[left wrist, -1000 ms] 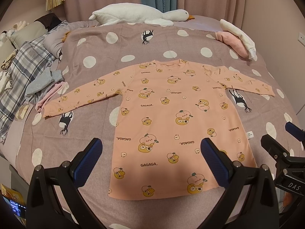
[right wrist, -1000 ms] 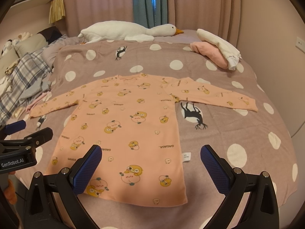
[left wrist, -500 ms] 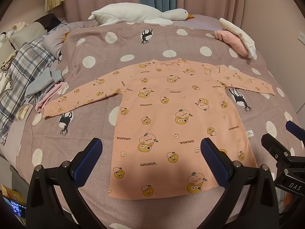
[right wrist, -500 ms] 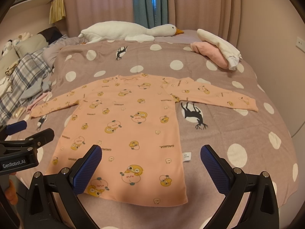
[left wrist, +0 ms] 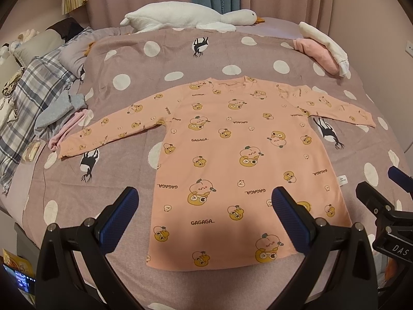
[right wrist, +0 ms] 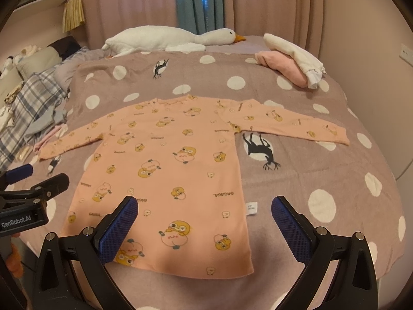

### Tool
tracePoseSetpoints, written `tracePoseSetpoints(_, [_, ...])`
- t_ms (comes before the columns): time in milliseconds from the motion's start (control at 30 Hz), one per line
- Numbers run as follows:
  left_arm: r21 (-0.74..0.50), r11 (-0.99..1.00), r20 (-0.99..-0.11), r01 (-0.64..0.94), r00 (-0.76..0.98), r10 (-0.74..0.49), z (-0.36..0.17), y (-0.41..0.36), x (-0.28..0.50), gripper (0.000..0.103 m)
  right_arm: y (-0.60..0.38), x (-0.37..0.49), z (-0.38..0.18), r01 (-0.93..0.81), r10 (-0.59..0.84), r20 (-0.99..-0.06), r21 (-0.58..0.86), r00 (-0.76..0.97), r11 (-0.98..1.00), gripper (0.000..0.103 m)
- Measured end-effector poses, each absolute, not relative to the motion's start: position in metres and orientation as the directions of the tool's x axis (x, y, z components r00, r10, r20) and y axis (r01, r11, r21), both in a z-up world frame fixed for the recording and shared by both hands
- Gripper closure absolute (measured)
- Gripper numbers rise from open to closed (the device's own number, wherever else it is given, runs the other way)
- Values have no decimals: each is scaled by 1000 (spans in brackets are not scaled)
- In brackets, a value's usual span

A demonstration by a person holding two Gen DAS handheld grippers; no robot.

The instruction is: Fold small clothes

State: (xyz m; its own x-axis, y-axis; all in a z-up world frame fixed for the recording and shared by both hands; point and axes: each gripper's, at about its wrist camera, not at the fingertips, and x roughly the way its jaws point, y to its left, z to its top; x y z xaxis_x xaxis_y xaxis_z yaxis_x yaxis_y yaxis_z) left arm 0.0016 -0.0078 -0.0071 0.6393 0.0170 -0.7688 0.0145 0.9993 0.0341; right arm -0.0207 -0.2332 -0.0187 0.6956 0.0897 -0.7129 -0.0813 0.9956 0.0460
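Observation:
A small peach long-sleeved shirt (left wrist: 232, 160) (right wrist: 167, 170) with cartoon prints lies flat on the bed, both sleeves spread out sideways and the hem toward me. My left gripper (left wrist: 205, 208) hovers open above the hem's left half, nothing between its blue pads. My right gripper (right wrist: 205, 215) is open too, held over the hem's right corner near the white care label (right wrist: 251, 208). Each gripper shows at the edge of the other's view, the right gripper (left wrist: 387, 206) and the left gripper (right wrist: 28, 188).
The bed has a mauve polka-dot cover (left wrist: 155, 77). A white goose plush (left wrist: 185, 16) lies at the headboard end. Folded pink and white clothes (left wrist: 322, 49) sit at the far right. A plaid blanket and a grey and pink garment pile (left wrist: 51, 108) lie at the left.
Both views have drawn back and up slightly, so the shirt sits a little higher and farther in frame. The shirt itself has not moved. Both grippers stay open.

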Motion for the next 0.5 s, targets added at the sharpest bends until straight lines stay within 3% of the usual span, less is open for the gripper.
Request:
tracePoseSetpoints(200, [-52,999,-791,11,609,-48,-17,-2,12,0,-244,-17,-27,-114,198,-709,165,677,980,1])
tracePoseSetpoints(300, [-126,991,-807,38,577,-124,-27,-1,19,0,-256,-12,-36,-136,316,-691,303,650,943,1])
tracePoseSetpoints(500, [-446,891,-767,84,477,-430,-57,6,38,0,-294,1,-68,-105,548,-563,632,619,768,1])
